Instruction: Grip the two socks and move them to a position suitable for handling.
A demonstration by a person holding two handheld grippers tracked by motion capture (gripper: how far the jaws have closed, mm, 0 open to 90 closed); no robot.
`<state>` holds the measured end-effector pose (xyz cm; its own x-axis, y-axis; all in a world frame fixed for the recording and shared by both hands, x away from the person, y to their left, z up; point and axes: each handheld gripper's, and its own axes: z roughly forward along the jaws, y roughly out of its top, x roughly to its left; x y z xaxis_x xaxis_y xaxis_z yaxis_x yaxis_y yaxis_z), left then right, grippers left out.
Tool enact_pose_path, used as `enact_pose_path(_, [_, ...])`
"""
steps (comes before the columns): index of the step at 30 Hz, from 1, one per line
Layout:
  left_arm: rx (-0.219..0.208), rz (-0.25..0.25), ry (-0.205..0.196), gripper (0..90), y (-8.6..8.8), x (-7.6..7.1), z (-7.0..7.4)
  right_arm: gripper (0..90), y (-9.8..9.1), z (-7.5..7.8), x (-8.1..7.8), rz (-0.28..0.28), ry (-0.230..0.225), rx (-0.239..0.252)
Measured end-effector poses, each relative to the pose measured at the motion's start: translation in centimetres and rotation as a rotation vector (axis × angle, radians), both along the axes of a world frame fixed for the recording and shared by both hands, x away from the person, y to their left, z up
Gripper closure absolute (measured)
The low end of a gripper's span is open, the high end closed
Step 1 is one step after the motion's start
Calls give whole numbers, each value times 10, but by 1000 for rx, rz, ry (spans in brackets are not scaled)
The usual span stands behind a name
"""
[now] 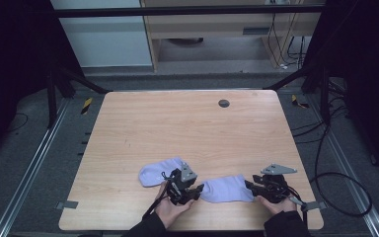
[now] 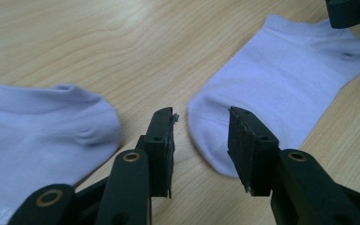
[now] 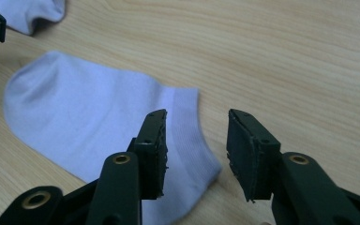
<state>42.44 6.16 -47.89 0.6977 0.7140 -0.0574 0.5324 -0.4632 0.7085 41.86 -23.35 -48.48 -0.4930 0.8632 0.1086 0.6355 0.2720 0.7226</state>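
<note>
Two pale lilac ankle socks lie flat near the front edge of the wooden table (image 1: pixel 177 123). One sock (image 1: pixel 155 173) (image 2: pixel 37 131) (image 3: pixel 28 11) rests to the left. The other sock (image 1: pixel 227 188) (image 2: pixel 281 79) (image 3: pixel 89 112) stretches between my two grippers. My left gripper (image 1: pixel 197 190) (image 2: pixel 200 117) is low at its toe end, jaws open, with the toe's rounded edge in the gap and the pads not pressing it. At the cuff end my right gripper (image 1: pixel 249 185) (image 3: pixel 197 117) is open too, the ribbed cuff lying between its jaws.
A small dark round cap (image 1: pixel 223 103) sits in the table's far right part. Black cables (image 1: pixel 335 182) loop on the floor to the right of the table. Metal rails run along both sides.
</note>
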Motion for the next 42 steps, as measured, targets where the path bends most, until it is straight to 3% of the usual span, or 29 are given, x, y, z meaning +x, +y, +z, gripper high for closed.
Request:
enact_pose_path(5, [36, 2, 10, 652, -10, 1, -9, 623, -4, -5, -1, -7, 22, -9])
enact_pose_path(12, [50, 7, 20, 724, -13, 3, -14, 695, -2, -11, -1, -4, 55, -32])
enact_pose_path(21, [35, 8, 32, 836, -14, 2, -14, 856, 1, -10, -2, 12, 59, -39])
enact_pose_path(26, [17, 11, 24, 874, -11, 1, -12, 864, 3, -8, -3, 21, 58, -39])
enact_pose_path(31, [-15, 7, 19, 875, -3, 0, -1, 864, 2, -2, -6, 27, 36, -7])
enact_pose_path(35, [-11, -7, 13, 875, 7, -7, 7, 864, 6, 6, -11, 46, 13, 29])
enact_pose_path(38, [-17, -13, 11, 875, 17, -10, 12, 865, 14, 12, -17, 65, 3, 66])
enact_pose_path(42, [-13, -23, 14, 875, 27, -16, 18, 864, 30, 16, -23, 108, -12, 74])
